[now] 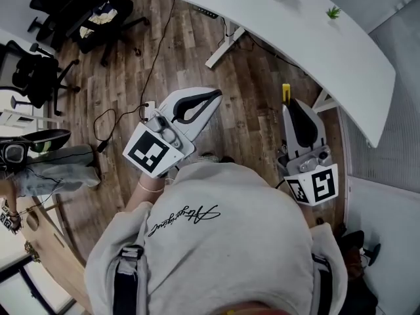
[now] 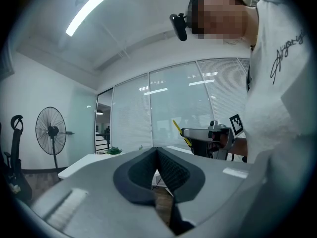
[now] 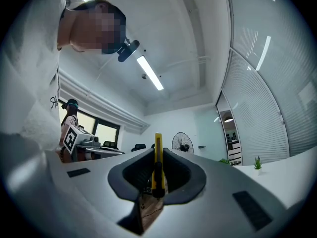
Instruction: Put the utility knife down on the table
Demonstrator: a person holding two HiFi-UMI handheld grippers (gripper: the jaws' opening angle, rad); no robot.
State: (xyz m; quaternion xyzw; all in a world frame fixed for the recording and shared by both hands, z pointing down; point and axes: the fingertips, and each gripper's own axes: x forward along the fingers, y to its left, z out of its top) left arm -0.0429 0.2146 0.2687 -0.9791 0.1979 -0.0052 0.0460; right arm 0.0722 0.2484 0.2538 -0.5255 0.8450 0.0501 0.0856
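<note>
plank floor (image 1: 249, 90), slim yellow utility knife (image 3: 157, 167)

1. Right gripper (image 3: 157, 153), lower centre: jaws are closed on the yellow utility knife (image 3: 158, 173), which is held upright.
2. Fan (image 3: 182, 143), seen right of the knife.
3. Small plant (image 3: 257, 162), shown at lower right.

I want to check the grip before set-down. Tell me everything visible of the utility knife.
The knife is slim and yellow with a dark part low down, plastic by its look. It stands on edge, clamped between the right gripper's pads, its end poking out past them. It is over the wood floor, beside the white table, touching only the pads.
</note>
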